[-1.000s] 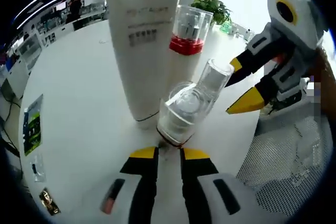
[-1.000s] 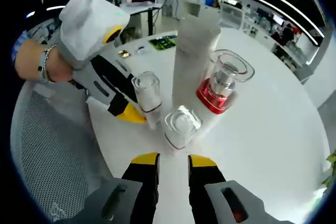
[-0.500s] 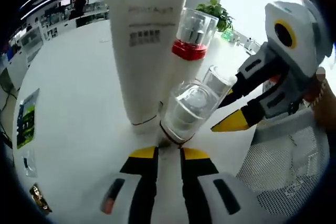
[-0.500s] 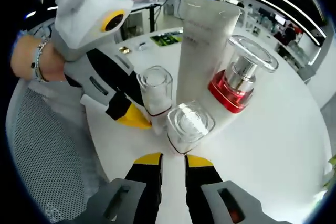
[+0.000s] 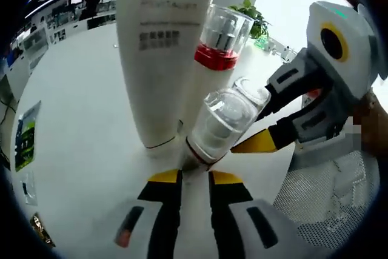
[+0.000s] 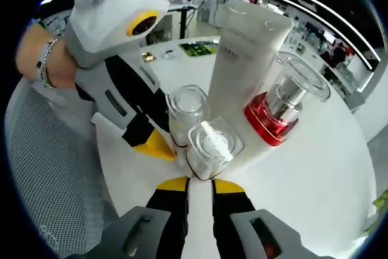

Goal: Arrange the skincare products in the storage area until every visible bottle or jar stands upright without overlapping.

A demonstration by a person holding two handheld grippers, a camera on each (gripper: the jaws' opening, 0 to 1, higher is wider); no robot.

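Note:
My left gripper (image 5: 195, 177) is shut on the base of a small clear-capped bottle (image 5: 216, 127), which leans to the right. Just beyond it a second small clear-capped bottle (image 5: 250, 91) sits between the jaws of my right gripper (image 5: 253, 122), coming in from the right. Behind stand a tall white tube (image 5: 159, 59) and a red-collared pump bottle (image 5: 221, 37). In the right gripper view my right gripper (image 6: 199, 185) is shut on its bottle (image 6: 212, 145), close beside the left gripper's bottle (image 6: 188, 108). The left gripper (image 6: 160, 128) comes in from the left. The tube (image 6: 248, 50) and red bottle (image 6: 284, 110) stand behind.
Everything stands on a round white table (image 5: 79, 107). A grey mesh chair (image 5: 330, 198) sits at the table's edge, under the grippers (image 6: 48, 168). A leaflet (image 5: 24, 134) and small items lie near the far rim. A green plant (image 5: 248, 9) stands at the back.
The two small bottles have come closer together until they almost touch. The left gripper's bottle now leans more to the right. Both views have moved nearer the tube.

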